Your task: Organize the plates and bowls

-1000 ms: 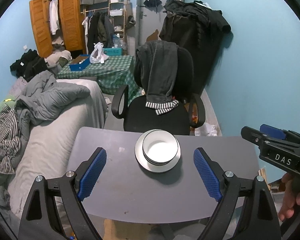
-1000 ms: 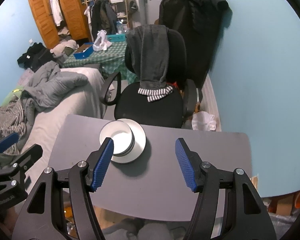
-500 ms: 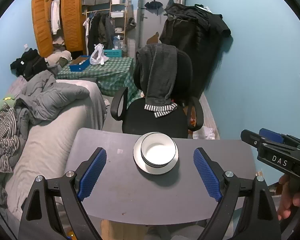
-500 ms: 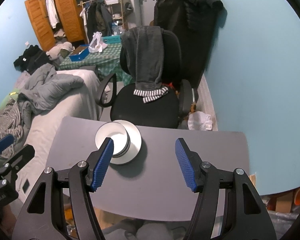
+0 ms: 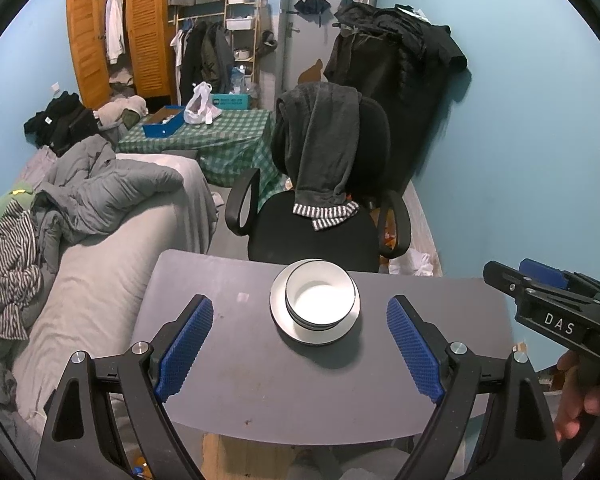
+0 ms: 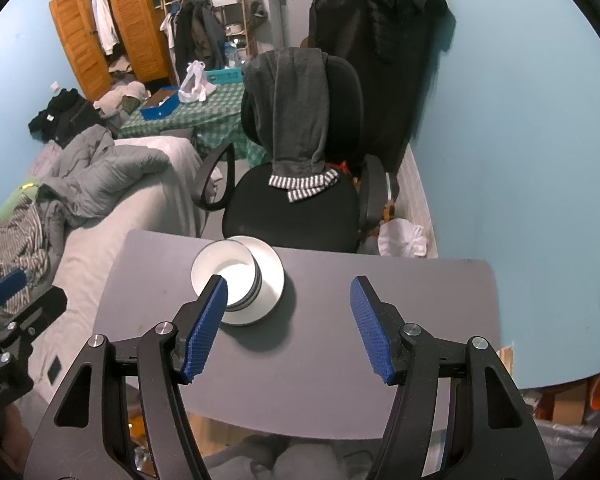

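Note:
A stack of white bowls [image 5: 321, 302] sits on a white plate [image 5: 288, 327] near the far edge of the grey table [image 5: 260, 376]. It also shows in the right wrist view, bowls [image 6: 230, 272] on the plate [image 6: 272, 276]. My left gripper [image 5: 300, 344] is open and empty, held above the table's near side, with the stack ahead between its blue pads. My right gripper [image 6: 286, 326] is open and empty, to the right of the stack; its left pad [image 6: 206, 326] overlaps the bowls in view. The right gripper's body shows at the left wrist view's right edge [image 5: 556, 312].
A black office chair [image 5: 324, 216] draped with dark clothing stands just behind the table. A bed with grey bedding [image 5: 92, 240] lies to the left. The blue wall [image 5: 520, 160] is to the right. A table with a checked green cloth [image 5: 220, 140] and a wardrobe stand further back.
Both grippers have drawn back and up a little from the table; the stack of bowls looks slightly smaller and farther. Nothing on the table has moved.

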Action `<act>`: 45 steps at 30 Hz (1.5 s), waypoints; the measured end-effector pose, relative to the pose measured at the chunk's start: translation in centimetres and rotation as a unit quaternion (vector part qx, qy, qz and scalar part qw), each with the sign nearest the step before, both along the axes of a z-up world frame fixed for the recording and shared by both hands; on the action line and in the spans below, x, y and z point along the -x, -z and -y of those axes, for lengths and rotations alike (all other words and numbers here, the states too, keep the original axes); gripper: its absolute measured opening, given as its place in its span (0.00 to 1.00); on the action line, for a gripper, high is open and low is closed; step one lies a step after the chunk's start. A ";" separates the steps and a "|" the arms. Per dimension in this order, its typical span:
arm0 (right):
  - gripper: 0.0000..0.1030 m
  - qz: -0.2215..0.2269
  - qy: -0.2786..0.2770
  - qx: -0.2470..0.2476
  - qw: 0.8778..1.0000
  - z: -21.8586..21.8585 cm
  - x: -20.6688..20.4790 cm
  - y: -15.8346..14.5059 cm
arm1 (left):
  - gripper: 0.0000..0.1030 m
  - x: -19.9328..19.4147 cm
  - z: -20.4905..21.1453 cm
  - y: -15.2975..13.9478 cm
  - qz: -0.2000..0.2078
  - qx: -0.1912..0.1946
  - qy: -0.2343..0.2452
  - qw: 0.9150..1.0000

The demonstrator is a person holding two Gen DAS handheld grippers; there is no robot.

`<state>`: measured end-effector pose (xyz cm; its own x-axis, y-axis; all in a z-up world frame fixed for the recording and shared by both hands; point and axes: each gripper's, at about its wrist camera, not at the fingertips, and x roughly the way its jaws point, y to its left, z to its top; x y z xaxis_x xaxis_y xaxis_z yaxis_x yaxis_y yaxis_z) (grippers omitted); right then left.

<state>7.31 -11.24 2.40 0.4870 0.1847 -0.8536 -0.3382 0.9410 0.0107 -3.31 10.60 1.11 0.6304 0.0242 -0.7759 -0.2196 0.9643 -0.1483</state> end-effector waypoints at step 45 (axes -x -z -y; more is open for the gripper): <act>0.61 -0.007 -0.003 -0.004 1.000 -0.2 0.0 0.4 | 0.87 1.1 -0.7 0.2 -0.005 -0.011 0.015 1.000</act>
<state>7.33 -11.02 1.99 0.4746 0.1943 -0.8585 -0.3441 0.9387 0.0222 -4.41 11.30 0.87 0.6236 0.0233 -0.7814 -0.1925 0.9733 -0.1247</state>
